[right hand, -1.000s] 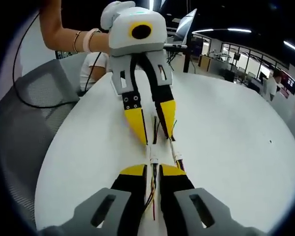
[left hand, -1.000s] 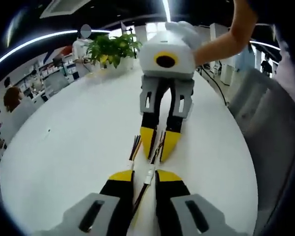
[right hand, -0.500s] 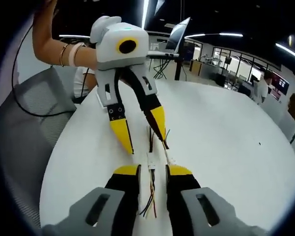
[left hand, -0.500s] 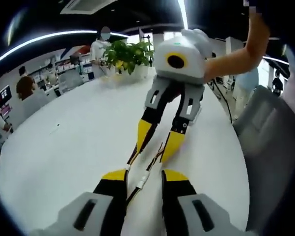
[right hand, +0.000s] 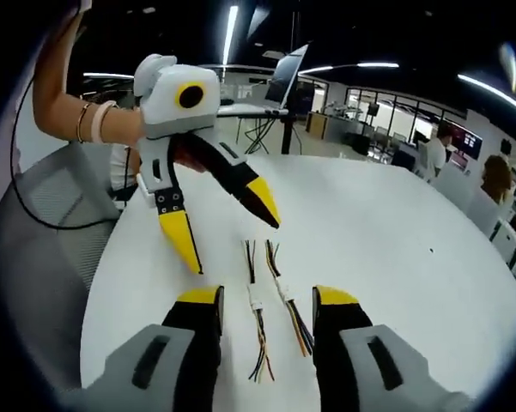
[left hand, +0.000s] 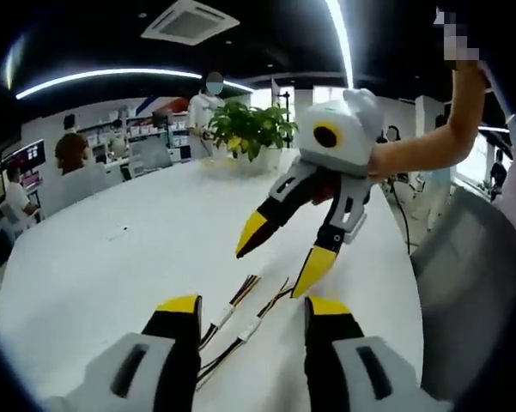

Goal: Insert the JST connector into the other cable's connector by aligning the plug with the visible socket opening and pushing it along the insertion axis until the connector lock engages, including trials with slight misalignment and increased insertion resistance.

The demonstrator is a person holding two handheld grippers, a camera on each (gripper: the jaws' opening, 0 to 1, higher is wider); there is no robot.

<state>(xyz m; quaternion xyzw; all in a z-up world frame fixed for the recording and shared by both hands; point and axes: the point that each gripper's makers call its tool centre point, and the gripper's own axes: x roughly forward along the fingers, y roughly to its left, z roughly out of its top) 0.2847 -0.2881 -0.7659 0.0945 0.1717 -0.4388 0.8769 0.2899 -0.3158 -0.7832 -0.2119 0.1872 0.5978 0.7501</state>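
Two cables lie side by side on the white desk (right hand: pixel 395 257), each with a white connector: one cable (right hand: pixel 258 335), the other cable (right hand: pixel 290 313). Both are seen between the released jaws of the right tool (right hand: pixel 268 297), untouched. The left tool (left hand: pixel 254 302) is likewise released, held above them.

Open office: white table (left hand: pixel 112 266), potted plant (left hand: pixel 251 129), ceiling strip lights (left hand: pixel 112 75).
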